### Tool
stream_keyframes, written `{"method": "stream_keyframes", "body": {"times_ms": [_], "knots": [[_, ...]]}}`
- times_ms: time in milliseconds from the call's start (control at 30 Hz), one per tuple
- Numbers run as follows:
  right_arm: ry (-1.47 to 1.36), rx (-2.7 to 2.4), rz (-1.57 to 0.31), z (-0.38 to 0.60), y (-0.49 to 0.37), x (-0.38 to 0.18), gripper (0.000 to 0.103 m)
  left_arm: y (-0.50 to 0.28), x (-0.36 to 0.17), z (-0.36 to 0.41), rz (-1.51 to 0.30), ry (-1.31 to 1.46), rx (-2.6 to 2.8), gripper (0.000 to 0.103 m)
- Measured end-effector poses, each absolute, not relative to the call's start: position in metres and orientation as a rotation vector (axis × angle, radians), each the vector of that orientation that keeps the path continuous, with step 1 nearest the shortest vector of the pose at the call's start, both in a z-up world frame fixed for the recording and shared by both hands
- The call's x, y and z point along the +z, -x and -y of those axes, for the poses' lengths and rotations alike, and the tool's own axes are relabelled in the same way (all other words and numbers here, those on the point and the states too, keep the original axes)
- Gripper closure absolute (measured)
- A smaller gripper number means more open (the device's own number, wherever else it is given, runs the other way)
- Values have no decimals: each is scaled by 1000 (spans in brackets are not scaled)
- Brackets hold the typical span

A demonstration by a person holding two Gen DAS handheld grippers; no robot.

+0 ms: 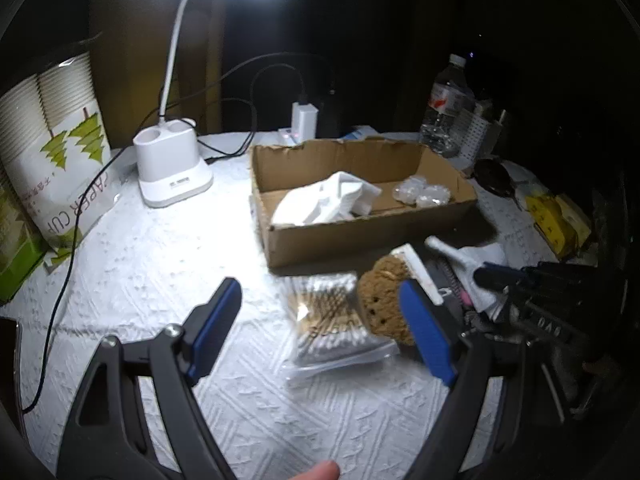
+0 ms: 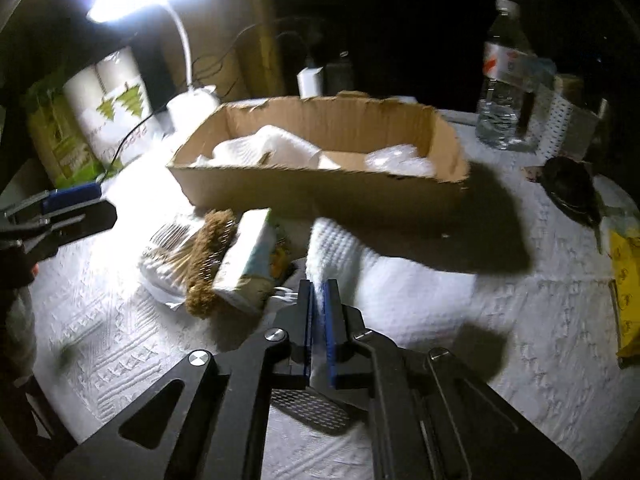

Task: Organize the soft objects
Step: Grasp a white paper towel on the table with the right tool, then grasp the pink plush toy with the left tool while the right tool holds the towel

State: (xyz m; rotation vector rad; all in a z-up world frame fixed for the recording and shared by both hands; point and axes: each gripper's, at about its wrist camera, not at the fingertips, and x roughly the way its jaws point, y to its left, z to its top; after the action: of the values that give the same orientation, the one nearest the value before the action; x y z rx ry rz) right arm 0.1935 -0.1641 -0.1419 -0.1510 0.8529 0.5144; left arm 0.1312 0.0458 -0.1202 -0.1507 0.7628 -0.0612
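A: What sits off to the left of the left gripper?

B: Far to its left a pack of paper cups leans at the edge of the tabletop, and ahead-left of it stands a white desk lamp, lit, with a black cable trailing past.

A: And the left gripper itself?

B: Its blue-padded jaws stand wide apart with nothing between them. Just ahead, toward its right finger, lie a clear bag of cotton swabs and a brown sponge; the sponge rests against the bag and seems close to or behind the right pad, though contact is unclear.

A: Further ahead?

B: A torn cardboard box, open on top, with white crumpled material in its left part and small clear plastic pieces in its right.

A: Now the right gripper.

B: Its jaws are pressed together on the edge of a white knitted cloth, which stretches forward from the pads toward the box wall. To its left lie the swab bag, the sponge and a small tissue pack, side by side.

A: To its right?

B: Ahead-right a water bottle stands upright beside a white perforated basket; nearer, a dark round object, and something yellow at the far right edge.
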Motion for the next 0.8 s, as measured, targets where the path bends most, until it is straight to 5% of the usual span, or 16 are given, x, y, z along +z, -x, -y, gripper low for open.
{"method": "stream_keyframes", "body": {"times_ms": [600,633,700,800], "knots": [[49,247,-902,292,-211,-173,95,-144,-118,26,-794,58,-155,20],[36,244,-900,296,-211,-172,91,-144,-118,29,-796,53,-159,20],[22,269,-880,296,-207,-169,42,-145,-120,36,-804,43,-166,20],[43,312,-852,286,-206,-168,29,-148,-122,46,-814,32,-174,20]]}}
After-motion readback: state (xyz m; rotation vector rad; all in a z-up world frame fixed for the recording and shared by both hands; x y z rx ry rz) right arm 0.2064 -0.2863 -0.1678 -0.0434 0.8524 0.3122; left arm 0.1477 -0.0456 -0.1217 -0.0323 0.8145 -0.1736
